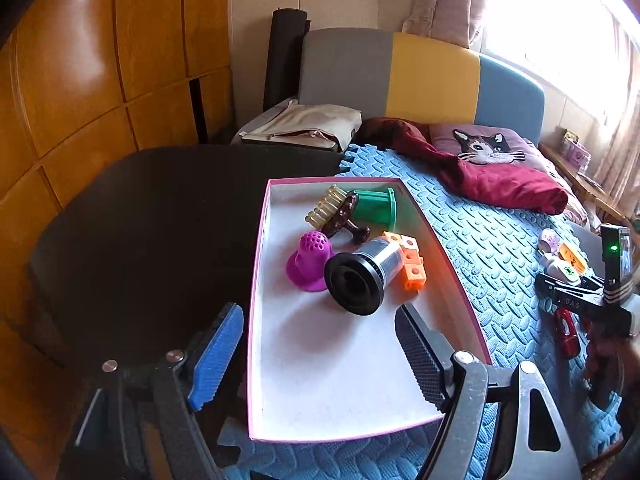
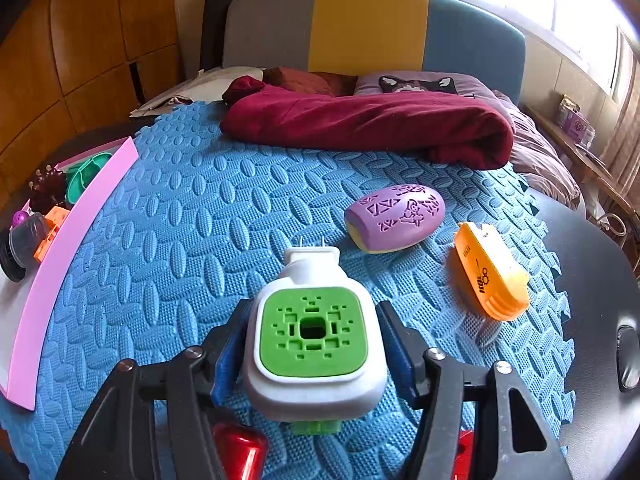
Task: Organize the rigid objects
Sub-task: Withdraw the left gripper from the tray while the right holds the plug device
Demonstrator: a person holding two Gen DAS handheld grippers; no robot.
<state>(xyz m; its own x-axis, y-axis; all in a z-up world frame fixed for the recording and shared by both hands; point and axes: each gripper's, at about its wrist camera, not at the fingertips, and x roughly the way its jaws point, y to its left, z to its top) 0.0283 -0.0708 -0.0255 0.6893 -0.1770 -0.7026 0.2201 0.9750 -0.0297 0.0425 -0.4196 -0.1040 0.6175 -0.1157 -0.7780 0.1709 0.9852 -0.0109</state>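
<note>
1. Sorting rigid items into the pink-rimmed box [image 1: 256, 280]; the box sits at the left edge of the blue foam mat [image 2: 200, 208], partly over the dark tabletop [image 1: 140, 220].
2. Box contents so far: black-and-silver cylinder [image 1: 362, 276], purple perforated cap [image 1: 310, 258], orange blocks [image 1: 412, 268], green spool [image 1: 374, 210], a brown brush [image 1: 338, 214].
3. Left tongs [image 1: 320, 360]: wide open, empty, hanging over the bare near end of the box.
4. Right tongs [image 2: 314, 344]: jaws partway open, flanking the white plug-in unit with green grille [image 2: 312, 332]. A narrow gap shows at each side, so pads appear not to press; unit rests on the mat.
5. Key relation: the unit lies directly between the right jaws, its long axis running away from the camera, prongs at the far end. Right hand is clearly nearer; the box lies well off to its left.
6. Remaining on mat: purple oval piece [image 2: 394, 220], orange case [image 2: 490, 276], beyond and right of the unit.
7. Judgement: next move needs a squeeze across the unit's short width.
</note>
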